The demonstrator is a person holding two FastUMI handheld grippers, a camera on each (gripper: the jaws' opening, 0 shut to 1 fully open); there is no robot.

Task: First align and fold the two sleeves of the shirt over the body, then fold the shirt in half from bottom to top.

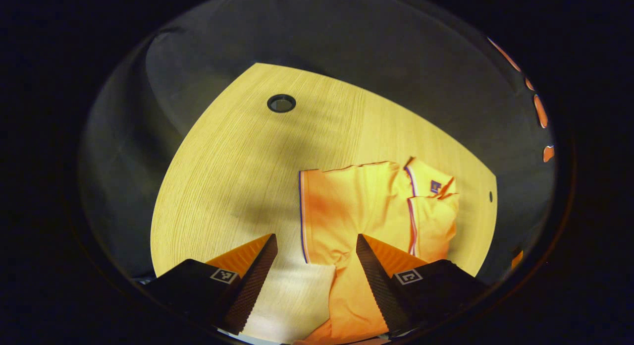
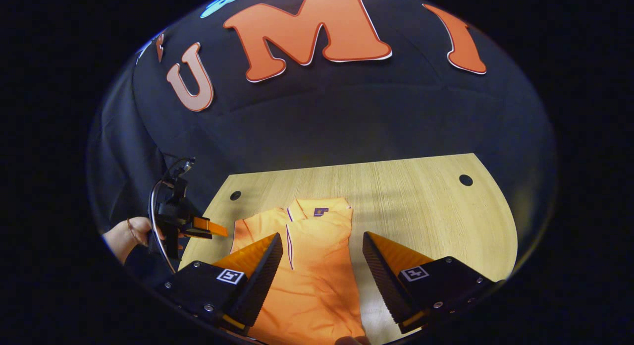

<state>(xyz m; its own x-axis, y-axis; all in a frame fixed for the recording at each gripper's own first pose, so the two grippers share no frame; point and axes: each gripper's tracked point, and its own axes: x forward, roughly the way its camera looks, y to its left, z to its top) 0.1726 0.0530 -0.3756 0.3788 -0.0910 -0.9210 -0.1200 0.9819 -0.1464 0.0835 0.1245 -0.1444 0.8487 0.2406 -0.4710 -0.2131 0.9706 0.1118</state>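
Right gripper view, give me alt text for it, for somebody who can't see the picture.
An orange shirt lies on a wooden table, sleeves folded over its body, collar toward the booth's black wall. The right gripper hangs open above the shirt's lower half, holding nothing. Off to the left, a hand holds the left gripper near the table's edge.

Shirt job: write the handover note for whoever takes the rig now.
Left claw: open, holding nothing, above the shirt's edge.
Right claw: open, holding nothing, above the shirt.
Shirt lies flat on the table, collar toward the far side.
Done: both sleeves appear folded over the body.
Left: fold it in half, bottom to top.
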